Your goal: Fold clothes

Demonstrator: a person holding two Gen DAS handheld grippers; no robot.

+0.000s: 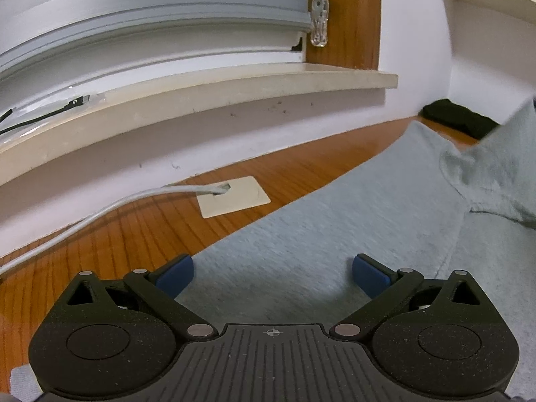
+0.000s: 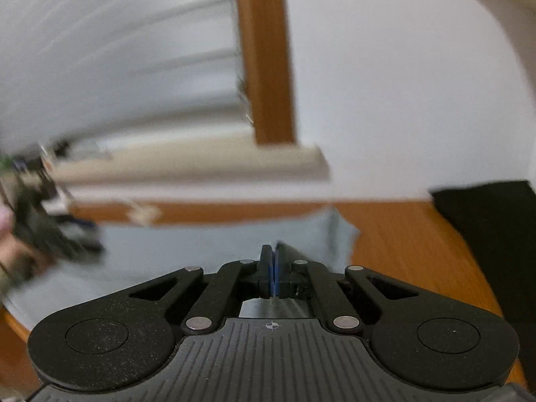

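Garment: light-blue heathered knit garment (image 1: pixel 335 221), soft and matte, spread on the glossy wood-grain table (image 1: pixel 140 231)
Left gripper (image 1: pixel 273 271): jaws wide apart above the cloth; blue pads
Right gripper (image 2: pixel 274 268): jaws clamped on a garment edge; blurred
Left view only: white cable (image 1: pixel 100 212); cream plate (image 1: pixel 233 196)

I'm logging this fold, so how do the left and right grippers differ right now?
The left gripper is open, blue pads apart, holding nothing above the light grey-blue garment. The right gripper is shut, pinching that garment's cloth. Both have black linkages and blue pads.
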